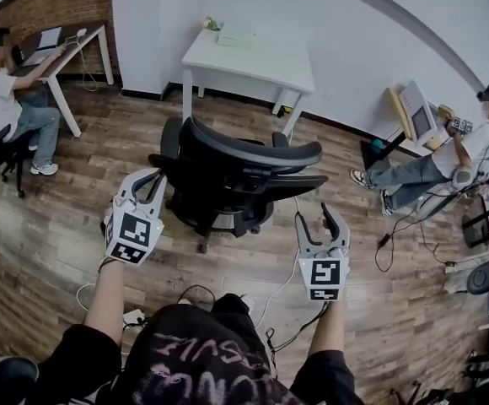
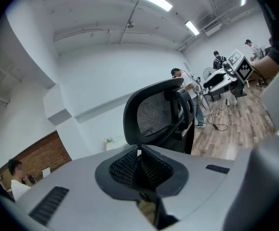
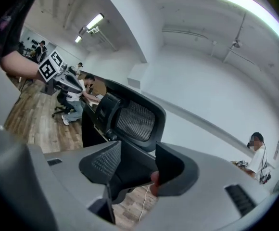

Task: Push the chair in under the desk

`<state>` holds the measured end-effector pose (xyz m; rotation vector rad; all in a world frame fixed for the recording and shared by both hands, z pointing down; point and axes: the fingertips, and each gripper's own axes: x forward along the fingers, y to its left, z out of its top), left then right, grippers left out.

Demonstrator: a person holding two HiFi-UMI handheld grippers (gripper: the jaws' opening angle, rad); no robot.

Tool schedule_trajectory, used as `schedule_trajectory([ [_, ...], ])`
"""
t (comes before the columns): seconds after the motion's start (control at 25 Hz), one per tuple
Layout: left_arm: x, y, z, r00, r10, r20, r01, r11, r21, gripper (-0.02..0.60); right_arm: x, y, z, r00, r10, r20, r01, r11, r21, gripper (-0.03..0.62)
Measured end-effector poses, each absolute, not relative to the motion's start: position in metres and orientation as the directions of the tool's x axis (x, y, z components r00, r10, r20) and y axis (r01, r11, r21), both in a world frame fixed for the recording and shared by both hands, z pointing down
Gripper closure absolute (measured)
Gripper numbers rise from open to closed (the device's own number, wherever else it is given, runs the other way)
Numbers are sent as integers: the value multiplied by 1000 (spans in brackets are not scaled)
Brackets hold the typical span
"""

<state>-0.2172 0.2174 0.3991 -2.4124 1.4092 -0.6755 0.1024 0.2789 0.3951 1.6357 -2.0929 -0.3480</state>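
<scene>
White desk (image 1: pixel 249 57) at 12 o'clock, by the wall. Black office chair (image 1: pixel 228 175) stands between it and me, well apart from the desk, its back toward me, seat facing 12, long axis upright. I judge it heavy but free-rolling, with a stiff frame and soft mesh, so I should push on the backrest rim. My left gripper (image 1: pixel 149 184) is closed and empty. My right gripper (image 1: pixel 320 219) gapes, holding nothing.

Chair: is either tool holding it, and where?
Nothing is held. The left tool is shut empty, the right tool open and empty, both short of the black mesh office chair.
</scene>
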Motion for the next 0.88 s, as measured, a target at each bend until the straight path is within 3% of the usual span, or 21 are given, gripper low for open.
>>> schedule_trajectory([
  [0.48, -197, 194, 422, 426, -824, 373, -604, -566, -561, 434, 116, 245, 417, -164, -940, 300, -722, 322, 612, 344],
  [0.88, -186, 168, 452, 362, -792, 491, -517, -609, -601, 387, 140, 197, 444, -159, -893, 422, -570, 432, 699, 341],
])
